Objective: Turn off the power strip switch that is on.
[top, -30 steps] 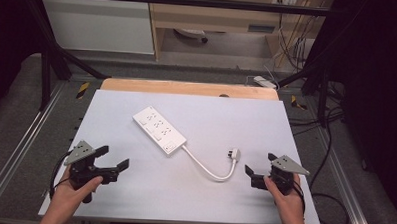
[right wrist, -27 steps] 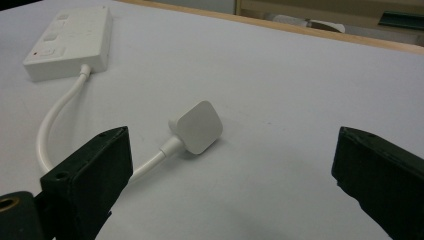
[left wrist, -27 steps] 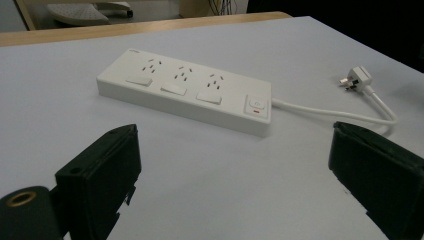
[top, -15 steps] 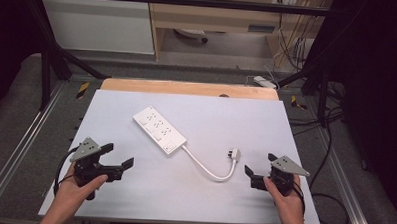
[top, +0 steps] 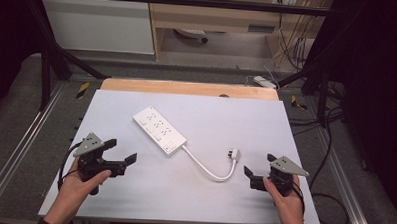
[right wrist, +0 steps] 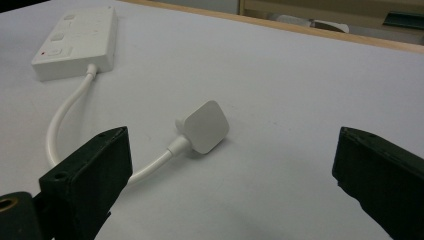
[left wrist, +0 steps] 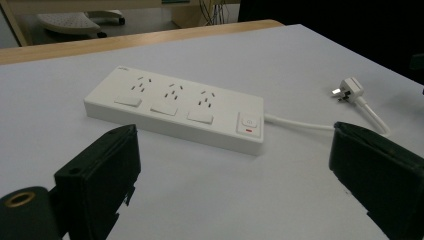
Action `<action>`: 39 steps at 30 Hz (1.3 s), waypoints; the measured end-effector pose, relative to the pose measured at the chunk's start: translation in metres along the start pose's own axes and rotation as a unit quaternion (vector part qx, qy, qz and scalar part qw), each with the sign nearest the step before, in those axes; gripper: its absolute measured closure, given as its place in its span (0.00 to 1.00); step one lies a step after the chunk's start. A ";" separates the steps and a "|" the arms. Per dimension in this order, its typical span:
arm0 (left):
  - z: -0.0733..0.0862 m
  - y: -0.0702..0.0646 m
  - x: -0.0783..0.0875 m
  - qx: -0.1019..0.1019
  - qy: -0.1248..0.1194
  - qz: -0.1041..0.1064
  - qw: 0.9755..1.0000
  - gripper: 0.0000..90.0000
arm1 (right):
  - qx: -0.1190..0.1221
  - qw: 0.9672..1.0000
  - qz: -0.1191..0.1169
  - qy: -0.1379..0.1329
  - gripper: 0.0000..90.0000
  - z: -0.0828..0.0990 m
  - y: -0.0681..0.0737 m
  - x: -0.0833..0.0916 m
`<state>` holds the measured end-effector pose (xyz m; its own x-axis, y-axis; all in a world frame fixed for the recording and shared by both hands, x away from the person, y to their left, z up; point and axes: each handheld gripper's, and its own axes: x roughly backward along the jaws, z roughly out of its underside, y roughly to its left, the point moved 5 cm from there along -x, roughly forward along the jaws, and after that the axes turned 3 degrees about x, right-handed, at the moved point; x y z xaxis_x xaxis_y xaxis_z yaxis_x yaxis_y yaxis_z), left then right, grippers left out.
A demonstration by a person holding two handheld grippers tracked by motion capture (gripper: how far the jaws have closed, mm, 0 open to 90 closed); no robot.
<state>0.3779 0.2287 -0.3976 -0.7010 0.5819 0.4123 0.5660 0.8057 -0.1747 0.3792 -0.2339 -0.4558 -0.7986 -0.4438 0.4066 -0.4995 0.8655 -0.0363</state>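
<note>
My left gripper (top: pixel 119 154) and right gripper (top: pixel 257 170) both hover with fingers wide, holding nothing. The power strip (top: pixel 159 130) lies mid-table (top: pixel 236 113); its plug (top: pixel 233 154) (prongs hidden from my right gripper view) rests near my right gripper.

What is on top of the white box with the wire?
The power strip has three sets of socket holes, three small white switches and one main button with a red mark. Nothing else lies on it. Its underside, against the table, is hidden.
</note>
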 end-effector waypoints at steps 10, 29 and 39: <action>-0.009 -0.001 -0.009 0.001 0.009 0.009 1.000 0.07 | 0.004 1.000 -0.007 0.008 0.03 0.000 0.005 -0.003; -0.021 0.004 -0.033 -0.005 0.020 0.006 1.000 0.07 | -0.001 1.000 -0.012 0.012 0.03 0.000 0.006 -0.004; -0.029 0.010 -0.039 -0.003 0.023 -0.001 1.000 0.07 | 0.000 1.000 -0.019 0.011 0.03 -0.001 0.009 -0.004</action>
<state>0.4231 0.2110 -0.3895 -0.6818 0.5736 0.4540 0.5662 0.8068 -0.1690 0.3784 -0.2240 -0.4569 -0.7711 -0.4716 0.4279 -0.5296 0.8480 -0.0198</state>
